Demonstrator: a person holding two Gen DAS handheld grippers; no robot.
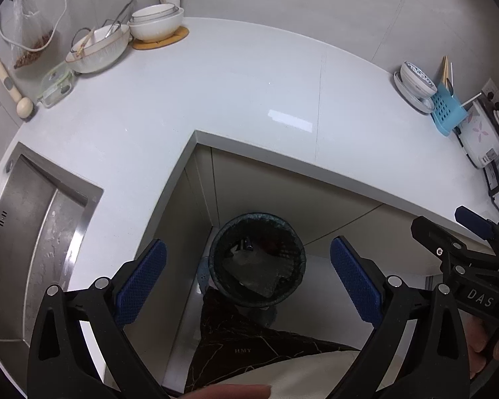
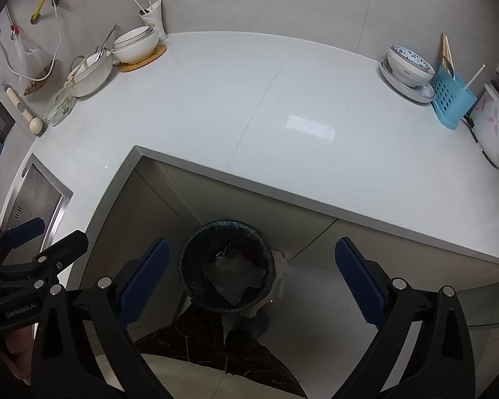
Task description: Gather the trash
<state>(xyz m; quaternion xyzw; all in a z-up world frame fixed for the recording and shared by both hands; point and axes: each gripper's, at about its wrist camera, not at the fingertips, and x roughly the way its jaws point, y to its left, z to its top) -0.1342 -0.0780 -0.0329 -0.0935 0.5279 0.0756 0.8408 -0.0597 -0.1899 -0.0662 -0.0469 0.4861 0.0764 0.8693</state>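
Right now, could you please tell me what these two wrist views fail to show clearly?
- Contents of the round dark mesh trash bin: pale crumpled trash shows in both views, smaller items too dark to identify.
- Stainless steel sink: cut off by the left edge in both views.
- White flowered appliance: cut off at the right edge.

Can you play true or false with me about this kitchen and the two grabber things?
1. The trash bin stands on the floor below the counter. True.
2. The left gripper is squeezing a piece of trash. False: it is open and holds nothing.
3. The bin is empty. False: crumpled trash already lies inside it.
4. The right gripper is open. True.
5. The blue utensil holder sits in the sink. False: it stands on the counter beside a patterned bowl.
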